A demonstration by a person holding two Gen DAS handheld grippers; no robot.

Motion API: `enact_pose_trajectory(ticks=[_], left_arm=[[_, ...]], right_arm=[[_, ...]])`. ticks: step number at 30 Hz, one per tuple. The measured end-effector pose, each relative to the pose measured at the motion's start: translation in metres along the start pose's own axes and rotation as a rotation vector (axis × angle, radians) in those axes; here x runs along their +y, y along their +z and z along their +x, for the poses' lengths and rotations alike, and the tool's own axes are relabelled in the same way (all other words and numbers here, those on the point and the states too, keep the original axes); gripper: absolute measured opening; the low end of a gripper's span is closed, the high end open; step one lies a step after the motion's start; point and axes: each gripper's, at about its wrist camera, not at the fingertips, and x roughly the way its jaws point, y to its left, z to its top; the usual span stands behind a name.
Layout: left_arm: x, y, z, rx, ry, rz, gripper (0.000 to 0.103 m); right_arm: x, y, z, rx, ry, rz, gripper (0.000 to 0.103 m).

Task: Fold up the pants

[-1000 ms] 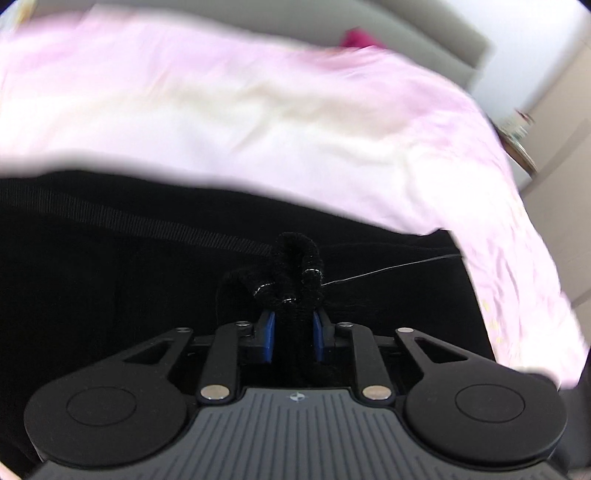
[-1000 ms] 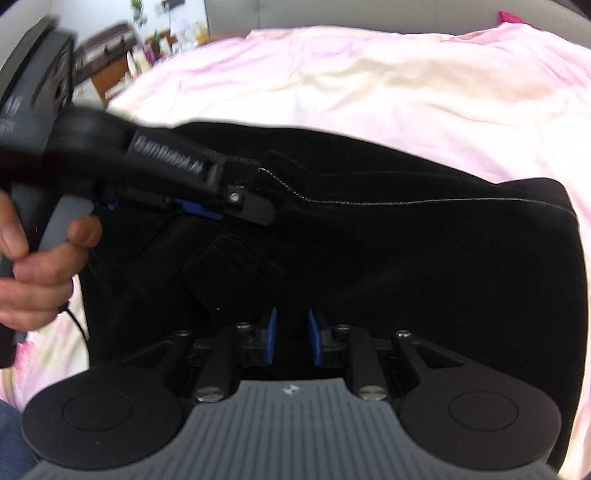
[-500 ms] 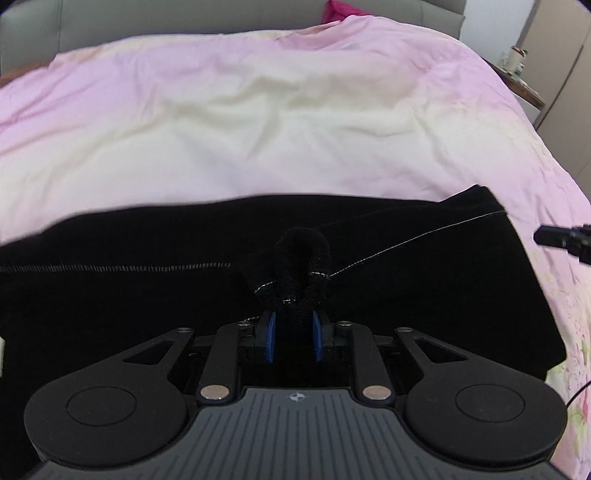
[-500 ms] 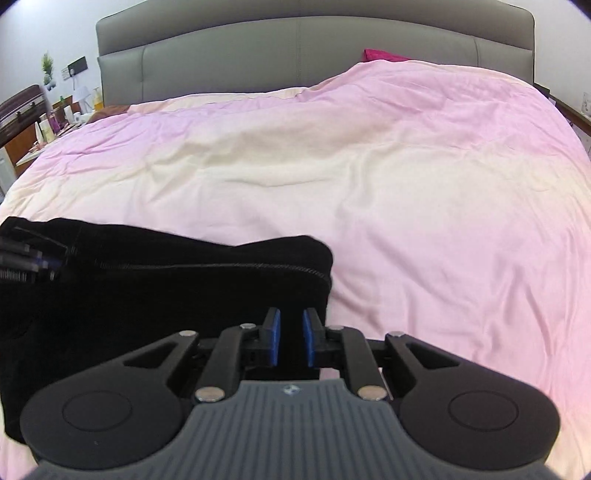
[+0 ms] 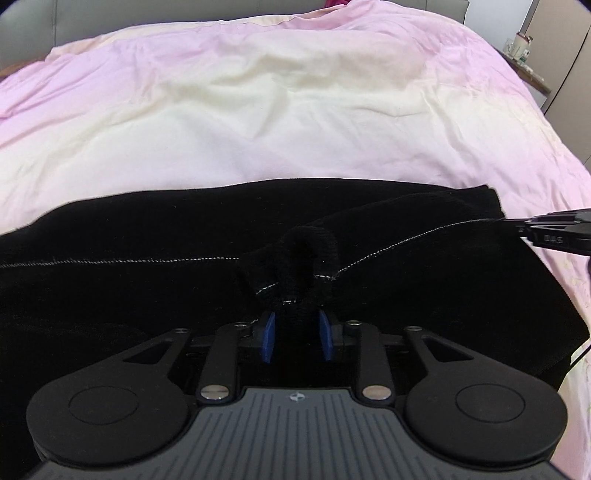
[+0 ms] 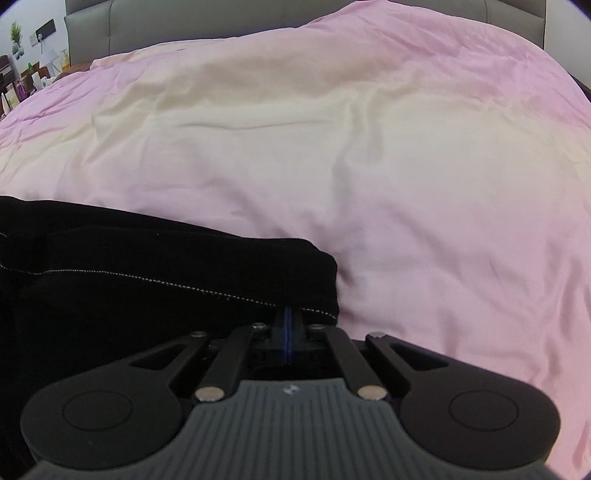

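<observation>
- Pants [image 5: 424, 295] of black cloth lay folded across a pink and cream duvet [image 5: 258, 110], directly ahead of and beneath both grippers.
- Left gripper [image 5: 296, 341] pointed steeply down at the middle of the cloth; a bunched loop of black fabric with white stitching stood up between its blue pads [image 5: 268, 341].
- Its jaws had just been opening. A narrow gap showed beside each pad, so the bunch sat between them loosely rather than squeezed.
- A line of white stitching ran away from that bunch to either side of the left gripper, across the top layer.
- Right gripper [image 6: 288, 325] sat at the right-hand corner of the pants [image 6: 147, 280], its tips at the stitched edge.
- Its jaws had just been closing, and the blue pads now met in a thin line. Whether any cloth was caught between them I could not tell.
- From the left gripper's camera, the right gripper's [image 5: 554, 236] black tip appeared far to the right, at the end of the stitched edge.
- Beyond both grippers the duvet [image 6: 369, 166] stretched to a grey headboard [image 6: 177, 22].
</observation>
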Motion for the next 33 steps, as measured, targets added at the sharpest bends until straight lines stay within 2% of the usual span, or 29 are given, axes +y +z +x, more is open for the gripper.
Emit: enact_pose_trajectory(ticks=[2, 8, 12, 16, 19, 21, 23, 26, 29, 33], left_arm=[[-0.006, 0.001, -0.008, -0.001, 0.031, 0.016, 0.042], [-0.027, -0.009, -0.048, -0.065, 0.073, 0.093, 0.042], [-0.044, -0.027, -0.065, -0.112, 0.102, 0.118, 0.042], [-0.053, -0.040, -0.047, -0.057, 0.149, 0.157, 0.040], [-0.049, -0.046, -0.032, -0.023, 0.150, 0.118, 0.040], [-0.048, -0.050, -0.023, -0.011, 0.165, 0.116, 0.044], [-0.052, -0.054, -0.020, -0.011, 0.184, 0.138, 0.045], [-0.052, -0.050, -0.030, -0.016, 0.187, 0.117, 0.045], [-0.043, -0.051, -0.054, -0.054, 0.162, 0.078, 0.047], [-0.027, -0.063, -0.093, -0.087, 0.206, 0.113, 0.047]], right_arm=[[0.004, -0.003, -0.015, 0.002, 0.005, -0.027, 0.000], [0.005, -0.050, -0.084, -0.027, 0.089, -0.058, 0.000], [0.007, -0.088, -0.113, -0.054, 0.098, -0.063, 0.000], [0.013, -0.117, -0.125, -0.074, 0.095, -0.060, 0.000], [0.014, -0.135, -0.114, -0.045, 0.092, -0.052, 0.000], [0.013, -0.145, -0.102, -0.037, 0.100, -0.028, 0.000], [0.016, -0.150, -0.092, -0.037, 0.092, -0.034, 0.000], [0.020, -0.146, -0.088, -0.019, 0.076, -0.059, 0.000], [0.020, -0.137, -0.091, 0.013, 0.082, -0.084, 0.000], [0.027, -0.122, -0.107, 0.001, 0.060, -0.173, 0.000]])
